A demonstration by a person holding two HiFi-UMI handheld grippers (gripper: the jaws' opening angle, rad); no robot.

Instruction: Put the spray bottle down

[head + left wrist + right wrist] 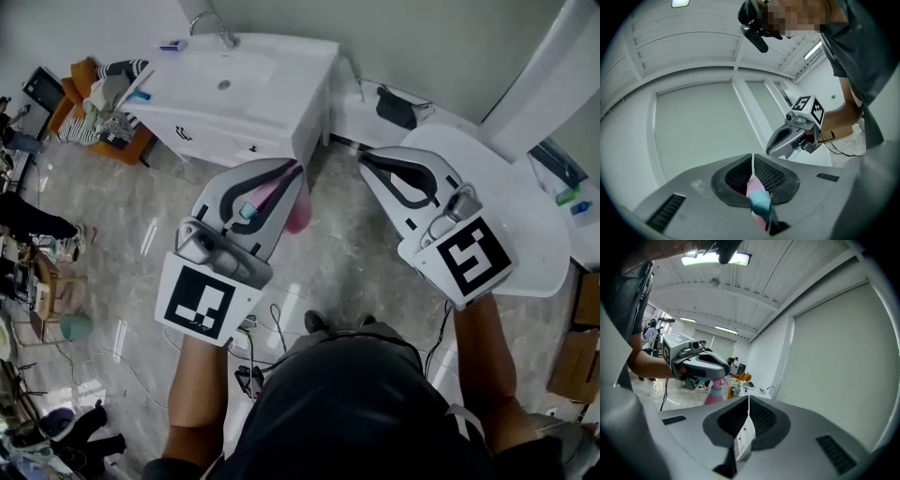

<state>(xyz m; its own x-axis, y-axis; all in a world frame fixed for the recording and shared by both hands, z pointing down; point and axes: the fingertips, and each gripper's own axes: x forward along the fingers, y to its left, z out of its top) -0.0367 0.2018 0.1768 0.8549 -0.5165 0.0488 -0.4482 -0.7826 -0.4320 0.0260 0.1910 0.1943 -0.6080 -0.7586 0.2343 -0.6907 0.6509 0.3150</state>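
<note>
**Head view.**
- Left gripper (292, 176): jaws closed on the spray bottle (294, 216). The pink body hangs below the jaws over the marble floor (347, 262), and a teal part shows on top.
- Right gripper (370, 161): jaws together, nothing carried, held beside the left one but apart from it.
- Washbasin cabinet (281, 70): just ahead of the left gripper. Its flat top looks like the nearest place to set the bottle down.
- Only this view shows the floor and the possible resting places.

**Left gripper view.**
- Left gripper (753, 158): pads pressed on the pink neck of the spray bottle (757, 199), beside its teal trigger part.
- Right gripper (774, 149): ahead and to the side.
- Only this view shows where the grip sits on the bottle, which is high up. It shows wall panels and no surface.

**Right gripper view.**
- Right gripper (748, 401): tips meeting, with only background seen through the slit behind them.
- Left gripper (723, 370): the spray bottle (714, 392) hangs upright beneath it, base free.
- Only this view shows that the bottle hangs upright.

**Handling note (judgement).** Keep the bottle vertical and bring its base flat onto a firm surface. Part the jaws only once the base bears the weight. With a grip this high, letting go early could tip the bottle.
</note>
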